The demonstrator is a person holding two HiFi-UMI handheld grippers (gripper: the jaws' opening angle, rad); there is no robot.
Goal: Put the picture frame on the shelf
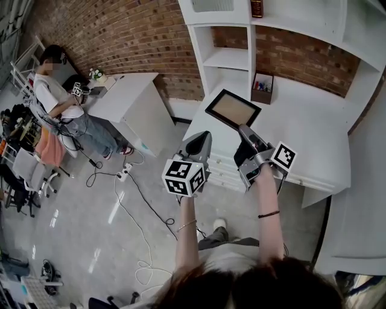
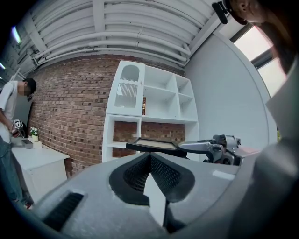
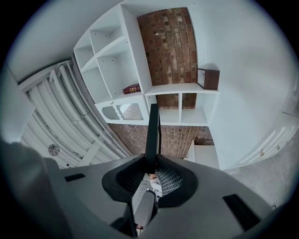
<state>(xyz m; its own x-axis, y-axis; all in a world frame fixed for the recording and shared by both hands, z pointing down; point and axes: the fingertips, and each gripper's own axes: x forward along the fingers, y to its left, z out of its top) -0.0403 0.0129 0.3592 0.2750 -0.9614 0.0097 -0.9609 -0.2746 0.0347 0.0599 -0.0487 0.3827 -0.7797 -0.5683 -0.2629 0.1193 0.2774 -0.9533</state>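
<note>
The picture frame (image 1: 233, 109) is black with a tan panel and hangs tilted above the left end of the white desk top (image 1: 301, 136). My right gripper (image 1: 243, 128) is shut on its near corner. In the right gripper view the frame (image 3: 153, 133) stands edge-on between the pads of the right gripper (image 3: 152, 164). My left gripper (image 1: 204, 137) hovers just left of it, shut with nothing in it. In the left gripper view the left gripper (image 2: 149, 156) has its jaws together, and the frame (image 2: 154, 144) lies flat ahead. The white shelf unit (image 1: 229, 57) rises behind.
A brown box of pens (image 1: 262, 89) stands at the back of the desk, and a dark red book (image 1: 257, 8) sits on an upper shelf. A seated person (image 1: 57, 102) works at a white table (image 1: 129, 96) on the left. Cables (image 1: 139, 199) trail over the floor.
</note>
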